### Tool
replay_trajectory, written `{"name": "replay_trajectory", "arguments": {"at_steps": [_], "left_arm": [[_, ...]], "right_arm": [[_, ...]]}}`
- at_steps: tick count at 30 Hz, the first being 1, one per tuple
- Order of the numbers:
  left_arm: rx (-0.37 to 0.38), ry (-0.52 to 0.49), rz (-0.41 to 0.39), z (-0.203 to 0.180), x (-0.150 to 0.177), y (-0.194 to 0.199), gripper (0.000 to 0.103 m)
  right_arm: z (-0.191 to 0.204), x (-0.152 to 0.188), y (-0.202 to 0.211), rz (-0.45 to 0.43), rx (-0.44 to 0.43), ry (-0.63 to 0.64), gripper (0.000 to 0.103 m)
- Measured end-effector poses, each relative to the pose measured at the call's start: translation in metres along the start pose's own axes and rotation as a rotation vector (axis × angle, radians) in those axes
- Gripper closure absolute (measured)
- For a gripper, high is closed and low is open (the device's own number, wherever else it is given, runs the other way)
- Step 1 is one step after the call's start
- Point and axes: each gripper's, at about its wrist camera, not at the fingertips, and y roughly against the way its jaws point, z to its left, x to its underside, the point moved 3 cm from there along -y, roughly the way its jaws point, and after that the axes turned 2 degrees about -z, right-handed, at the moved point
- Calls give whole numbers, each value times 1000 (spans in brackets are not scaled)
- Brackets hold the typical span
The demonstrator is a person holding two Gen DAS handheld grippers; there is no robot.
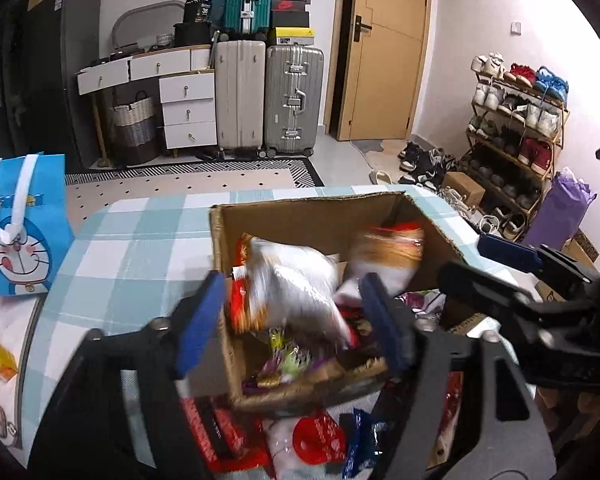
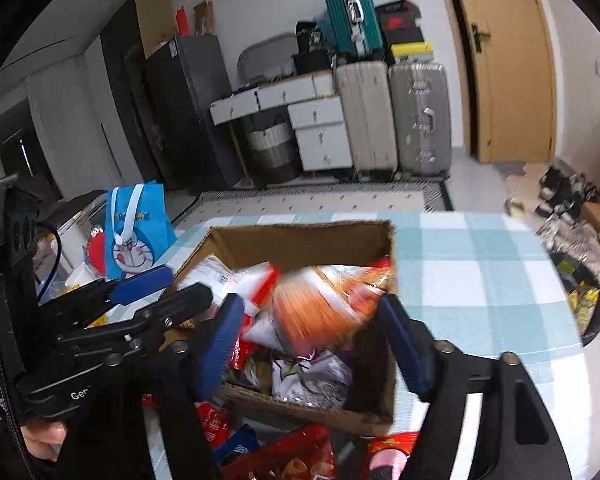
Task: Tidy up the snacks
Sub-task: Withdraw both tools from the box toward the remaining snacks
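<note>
Suitcases (image 1: 294,100) and a white dresser (image 1: 172,92) stand behind our checked table (image 1: 140,248), where the cardboard box (image 2: 300,240) sits full of snack packets; their printing is too blurred to read. We see our left gripper (image 1: 292,320) wide open around a white packet (image 1: 296,280), contact unclear. Our right gripper (image 2: 312,344) is also wide, over an orange packet (image 2: 320,304).

Suitcases (image 1: 268,96) stand beside a white dresser (image 1: 180,100), shoe rack (image 1: 520,136) right

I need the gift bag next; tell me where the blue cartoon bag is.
The blue cartoon bag stands at the table's left edge, left of the cardboard box, apart from it.
</note>
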Motion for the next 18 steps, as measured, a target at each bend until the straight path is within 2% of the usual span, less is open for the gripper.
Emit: {"name": "replay_trajectory", "arguments": {"at_steps": [2, 4, 6, 11, 18], "left_arm": [[-2, -3, -22, 2, 3, 15, 17], [0, -6, -33, 10, 7, 33, 14], [-5, -1, -37, 14, 11, 47, 1], [-4, 11, -42, 28, 35, 82, 1], [-21, 20, -13, 44, 80, 107, 1]], "right_arm": [[2, 2, 10, -1, -8, 14, 14], [3, 5, 20, 7, -15, 19, 3], [0, 9, 32, 12, -17, 9, 1], [-11, 27, 56, 28, -27, -43, 1], [-22, 62, 86, 52, 2, -59, 0]]}}
